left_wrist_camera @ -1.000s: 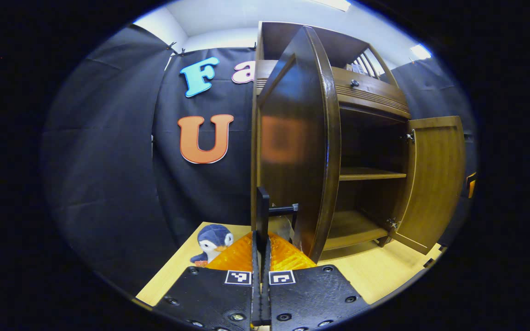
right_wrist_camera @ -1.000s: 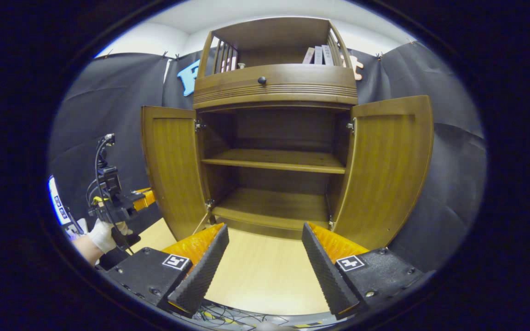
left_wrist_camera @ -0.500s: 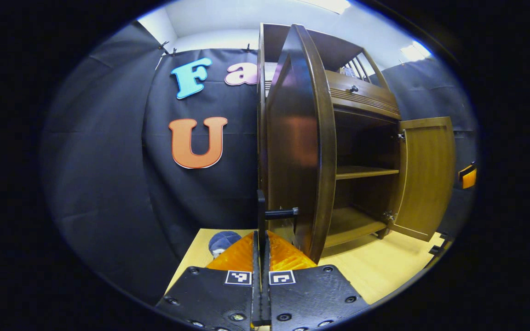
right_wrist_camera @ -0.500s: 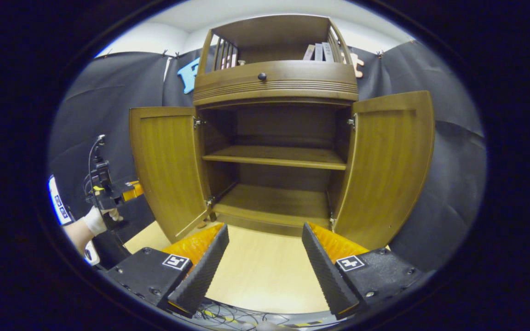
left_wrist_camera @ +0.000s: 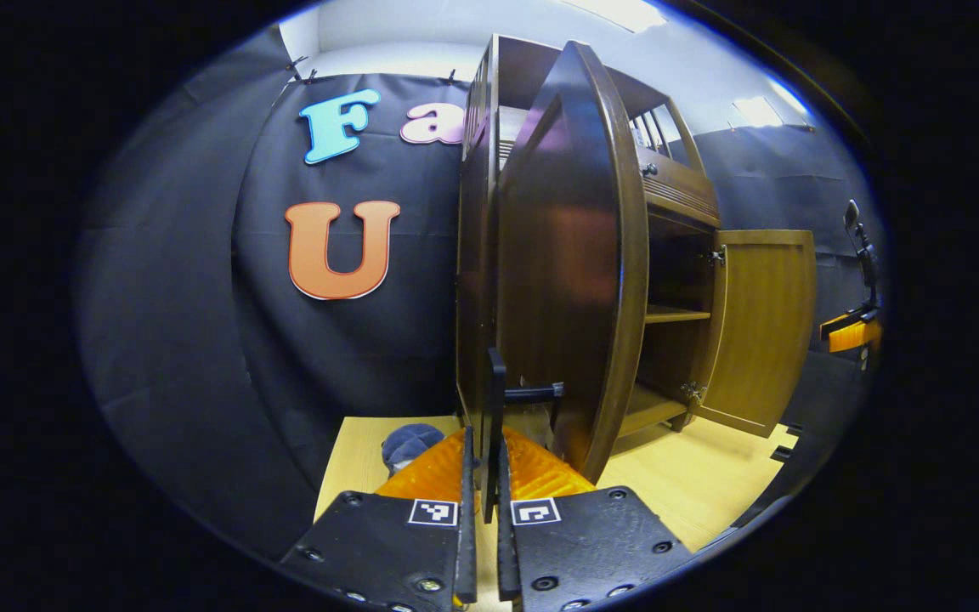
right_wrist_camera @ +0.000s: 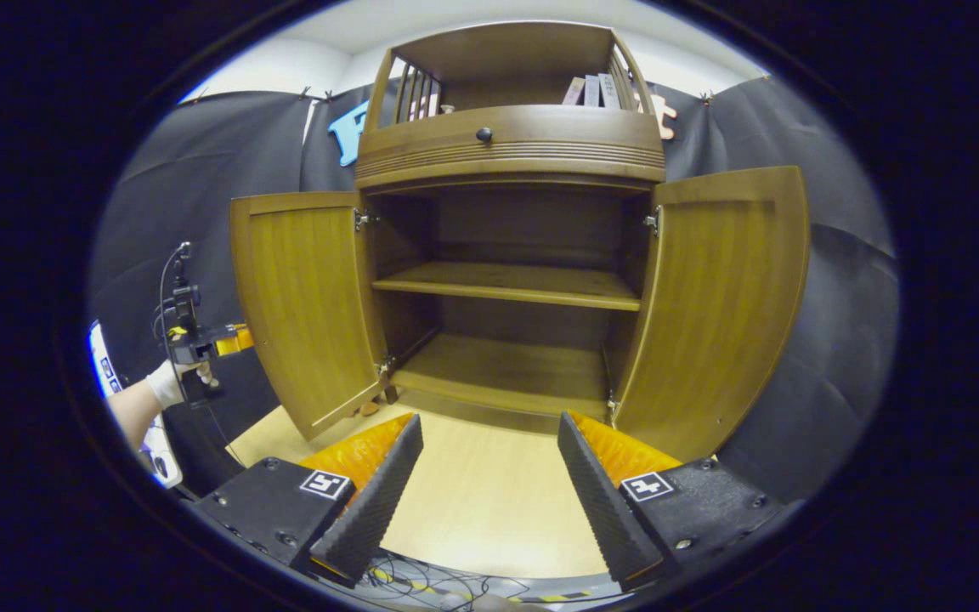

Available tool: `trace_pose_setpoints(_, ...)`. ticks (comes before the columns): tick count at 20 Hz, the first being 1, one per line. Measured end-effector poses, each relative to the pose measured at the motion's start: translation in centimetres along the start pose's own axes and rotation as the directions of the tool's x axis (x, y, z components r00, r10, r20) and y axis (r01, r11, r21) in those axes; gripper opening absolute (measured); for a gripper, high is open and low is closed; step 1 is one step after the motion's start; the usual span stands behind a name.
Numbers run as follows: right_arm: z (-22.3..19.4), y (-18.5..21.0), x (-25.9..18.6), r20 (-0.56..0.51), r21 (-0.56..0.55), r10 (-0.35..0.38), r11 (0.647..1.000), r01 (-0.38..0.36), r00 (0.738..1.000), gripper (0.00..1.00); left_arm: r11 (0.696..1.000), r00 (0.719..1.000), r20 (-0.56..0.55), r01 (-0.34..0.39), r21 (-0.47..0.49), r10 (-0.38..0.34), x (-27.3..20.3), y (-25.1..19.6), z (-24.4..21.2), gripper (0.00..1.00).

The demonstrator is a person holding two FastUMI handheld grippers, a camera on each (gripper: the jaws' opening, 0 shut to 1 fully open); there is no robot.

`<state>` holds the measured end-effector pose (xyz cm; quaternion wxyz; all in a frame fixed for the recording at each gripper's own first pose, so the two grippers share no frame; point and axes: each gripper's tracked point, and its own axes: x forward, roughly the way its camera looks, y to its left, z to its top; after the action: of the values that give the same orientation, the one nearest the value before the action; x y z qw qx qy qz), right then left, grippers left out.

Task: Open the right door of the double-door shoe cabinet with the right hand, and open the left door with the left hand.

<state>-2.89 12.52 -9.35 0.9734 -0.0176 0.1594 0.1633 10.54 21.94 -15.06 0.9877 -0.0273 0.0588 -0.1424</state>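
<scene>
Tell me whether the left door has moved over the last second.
Yes. In the right gripper view the left door has swung further outward, away from the fixed cabinet frame, opening wider.

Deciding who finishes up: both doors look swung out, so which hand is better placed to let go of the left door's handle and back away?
Left. The left gripper sits at the left door with its handle between nearly closed fingers. The right gripper is open, holding nothing, standing back from the right door.

Bright ceiling panels (left_wrist_camera: 625, 10) overhead; sheen on the dark door (left_wrist_camera: 570, 255); sharp focus, with strong fisheye bending at the edges.
</scene>
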Motion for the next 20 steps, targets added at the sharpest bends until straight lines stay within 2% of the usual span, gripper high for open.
trace_pose_setpoints(2, 0.3, -0.1, 0.0, 0.005, -0.003, 0.0, 1.0, 0.0, 1.0, 1.0, 0.999, 0.999, -0.005, -0.04, 0.0, 0.04, -0.1, 0.9, -0.1, 0.19)
trace_pose_setpoints(5, 0.9, -0.3, 0.1, 0.021, -0.013, -0.004, 1.0, 0.004, 1.0, 1.0, 0.998, 0.998, -0.016, -0.067, 0.006, 0.067, -0.1, 1.3, -0.2, 0.95)
trace_pose_setpoints(8, 1.0, -0.3, 0.2, 0.026, -0.012, 0.004, 1.0, -0.004, 1.0, 1.0, 0.996, 0.996, -0.034, -0.087, 0.029, 0.088, -0.4, 1.5, -0.2, 0.94)
trace_pose_setpoints(9, 1.0, -0.3, 0.2, 0.028, -0.011, 0.006, 1.0, -0.005, 1.0, 1.0, 0.996, 0.995, -0.041, -0.093, 0.016, 0.093, -0.7, 1.4, -0.3, 0.86)
trace_pose_setpoints(10, 1.1, -0.4, 0.1, 0.03, -0.011, 0.008, 1.0, -0.008, 1.0, 1.0, 0.995, 0.993, -0.054, -0.102, 0.007, 0.102, -1.1, 1.5, -0.3, 0.87)
trace_pose_setpoints(11, 1.2, -0.4, 0.1, 0.033, -0.011, 0.009, 1.0, -0.008, 0.999, 1.0, 0.993, 0.992, -0.049, -0.115, 0.007, 0.115, -1.0, 1.6, -0.1, 0.96)
trace_pose_setpoints(12, 1.3, -0.6, 0.0, 0.037, -0.011, 0.008, 1.0, -0.008, 0.999, 1.0, 0.992, 0.991, -0.058, -0.125, 0.001, 0.124, -1.8, 1.4, -0.3, 0.89)
trace_pose_setpoints(15, 1.5, -1.3, 0.0, 0.046, -0.003, 0.004, 1.0, -0.004, 0.999, 1.0, 0.981, 0.981, -0.017, -0.192, 0.01, 0.192, -4.5, 1.9, 1.1, 0.93)
trace_pose_setpoints(16, 1.8, -1.4, 0.0, 0.049, -0.003, 0.004, 1.0, -0.004, 0.999, 1.0, 0.976, 0.976, -0.008, -0.219, 0.0, 0.219, -5.5, 1.9, 1.6, 1.0)
trace_pose_setpoints(18, 2.3, -1.8, 0.2, 0.061, -0.008, 0.001, 1.0, -0.001, 0.998, 1.0, 0.964, 0.964, -0.003, -0.268, -0.002, 0.268, -7.2, 1.0, 2.8, 0.84)
trace_pose_setpoints(19, 2.6, -2.0, 0.3, 0.069, -0.008, -0.001, 1.0, 0.001, 0.998, 1.0, 0.959, 0.959, 0.001, -0.284, 0.013, 0.284, -7.9, 0.3, 3.6, 0.95)
trace_pose_setpoints(20, 3.0, -2.2, 0.4, 0.076, -0.009, -0.005, 1.0, 0.005, 0.997, 1.0, 0.952, 0.953, 0.005, -0.303, 0.035, 0.303, -8.5, -0.6, 4.5, 0.95)
